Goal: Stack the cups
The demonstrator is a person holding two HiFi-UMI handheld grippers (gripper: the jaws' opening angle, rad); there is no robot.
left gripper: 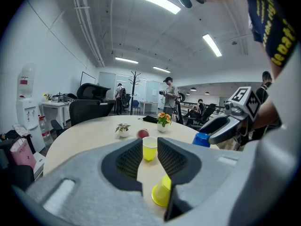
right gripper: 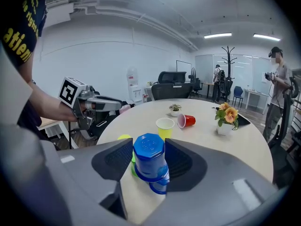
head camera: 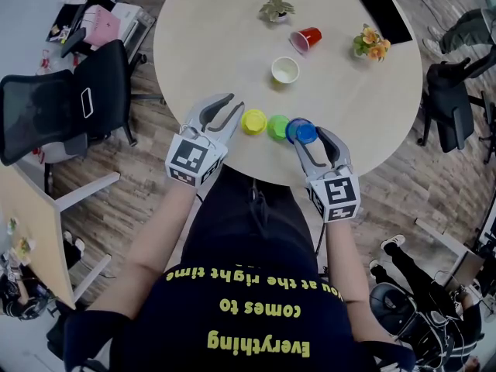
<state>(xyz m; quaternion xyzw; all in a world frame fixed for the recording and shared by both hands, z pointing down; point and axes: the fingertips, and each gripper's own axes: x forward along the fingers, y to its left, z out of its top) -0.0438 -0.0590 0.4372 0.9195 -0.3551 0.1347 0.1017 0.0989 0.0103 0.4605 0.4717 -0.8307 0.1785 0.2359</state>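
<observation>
Near the round table's [head camera: 209,22] front edge stand a yellow cup [head camera: 253,121], a green cup [head camera: 277,126] and two blue cups. My right gripper [head camera: 310,136] is shut on the upper blue cup [right gripper: 149,157], which is upside down over the tilted lower blue cup [right gripper: 160,185]. My left gripper [head camera: 235,105] is just left of the yellow cup [left gripper: 162,192], its jaws a narrow gap apart with nothing between them. A pale yellow cup [head camera: 285,70] stands upright mid-table. Farther back a red cup [head camera: 308,38] lies on its side.
A small potted plant [head camera: 276,9], a pot of orange flowers [head camera: 370,43] and a black flat item [head camera: 385,14] sit at the table's far side. Black office chairs stand at the left [head camera: 62,107] and the right [head camera: 457,91]. People stand in the background.
</observation>
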